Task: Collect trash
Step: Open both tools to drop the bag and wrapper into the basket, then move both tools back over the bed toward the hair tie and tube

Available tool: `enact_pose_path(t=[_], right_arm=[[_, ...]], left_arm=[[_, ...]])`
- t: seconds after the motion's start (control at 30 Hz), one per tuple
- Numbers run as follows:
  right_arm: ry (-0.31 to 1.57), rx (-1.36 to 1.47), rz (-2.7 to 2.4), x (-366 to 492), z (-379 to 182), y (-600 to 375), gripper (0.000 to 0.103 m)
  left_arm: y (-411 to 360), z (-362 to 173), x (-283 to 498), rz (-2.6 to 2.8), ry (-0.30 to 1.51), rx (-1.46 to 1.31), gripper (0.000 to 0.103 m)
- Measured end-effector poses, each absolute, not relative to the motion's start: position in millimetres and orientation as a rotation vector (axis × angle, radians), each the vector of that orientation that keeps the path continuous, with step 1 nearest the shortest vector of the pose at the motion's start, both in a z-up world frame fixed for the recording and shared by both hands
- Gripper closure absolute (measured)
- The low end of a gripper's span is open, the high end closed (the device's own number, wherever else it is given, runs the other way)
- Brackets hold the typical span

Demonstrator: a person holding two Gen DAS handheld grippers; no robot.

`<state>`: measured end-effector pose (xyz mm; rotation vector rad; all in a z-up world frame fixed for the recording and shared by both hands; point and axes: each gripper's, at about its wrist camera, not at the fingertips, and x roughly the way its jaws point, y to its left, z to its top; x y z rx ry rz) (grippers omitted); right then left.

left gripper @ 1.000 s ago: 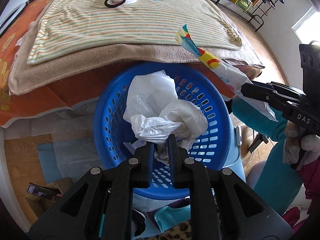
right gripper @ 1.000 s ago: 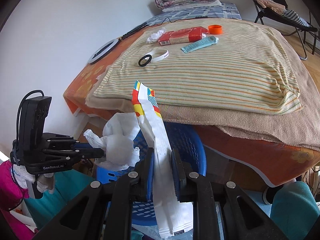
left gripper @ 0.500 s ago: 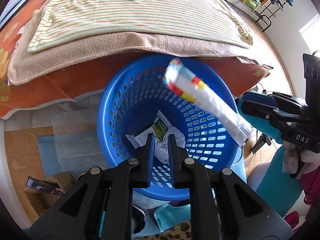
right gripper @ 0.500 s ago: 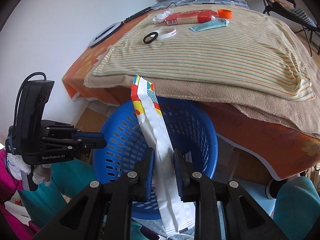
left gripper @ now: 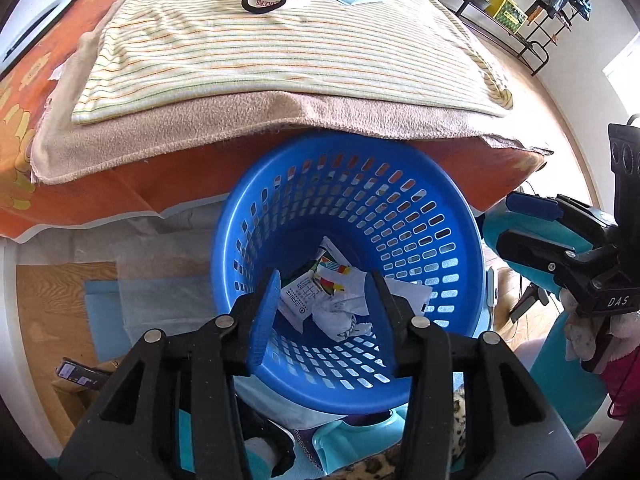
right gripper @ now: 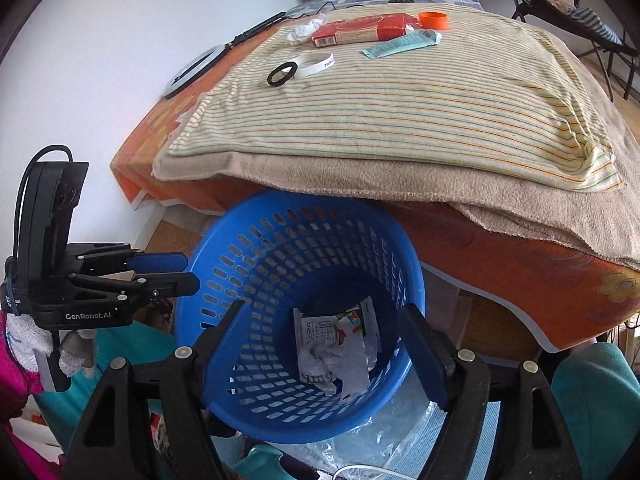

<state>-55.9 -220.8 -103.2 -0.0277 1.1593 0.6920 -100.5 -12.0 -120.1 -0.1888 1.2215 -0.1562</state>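
A blue slotted basket [left gripper: 436,184] stands on the floor at the bed's edge; it also shows in the right wrist view [right gripper: 224,272]. In its bottom lie crumpled white plastic [left gripper: 340,320] and a white wrapper with a colourful end [left gripper: 328,276], seen in the right wrist view too [right gripper: 336,332]. My left gripper [left gripper: 322,312] is open and empty above the basket's near rim. My right gripper [right gripper: 324,340] is open and empty above the basket. On the striped cloth [right gripper: 400,104] lie a red box [right gripper: 360,30], an orange cap [right gripper: 432,20], a teal wrapper [right gripper: 400,44], crumpled tissue [right gripper: 306,30] and tape rings [right gripper: 298,68].
The bed with beige blanket [left gripper: 256,120] and orange sheet overhangs the basket's far rim. A ring light [right gripper: 192,70] lies by the wall. Clear plastic [right gripper: 384,432] lies on the floor beside the basket. A folding rack [left gripper: 516,12] stands at the far right.
My left gripper let go of the crumpled white plastic and my right gripper let go of the long wrapper; both now lie in the basket. Both grippers have opened.
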Motion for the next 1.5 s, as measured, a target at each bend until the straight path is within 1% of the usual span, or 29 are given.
enact_pose_path(t=[0.03, 0.07, 0.13, 0.5, 0.63, 1.07, 1.5], right_arm=[[1.16, -0.023, 0.688, -55.1, -103.0, -221.2, 0.016], [1.161, -0.019, 0.684, -54.5, -102.7, -221.7, 0.015], [1.161, -0.014, 0.678, -53.4, -102.0, -221.8, 0.015], [1.122, 0.016, 0.622, -39.2, -88.5, -227.8, 0.01], [1.111, 0.044, 0.606, -32.9, -83.4, -231.0, 0.005], [1.088, 0.078, 0.566, -19.0, -71.8, -237.9, 0.005], [0.98, 0.031, 0.541, 13.6, -37.0, -232.6, 0.004]], left_arm=[[-11.5, -119.8, -99.8, -0.154, 1.222, -0.191, 0.057], [-11.2, -119.1, -98.8, -0.151, 1.22, -0.191, 0.053], [-12.0, -115.5, -96.6, -0.148, 1.209, -0.183, 0.048], [-2.6, -83.2, -66.9, -0.133, 1.141, -0.215, 0.048], [5.6, -68.9, -49.0, -0.114, 1.105, -0.209, 0.048], [27.1, -27.2, -16.1, -0.058, 0.976, -0.19, 0.048], [29.9, -16.7, 6.5, -0.06, 0.918, -0.171, 0.048]])
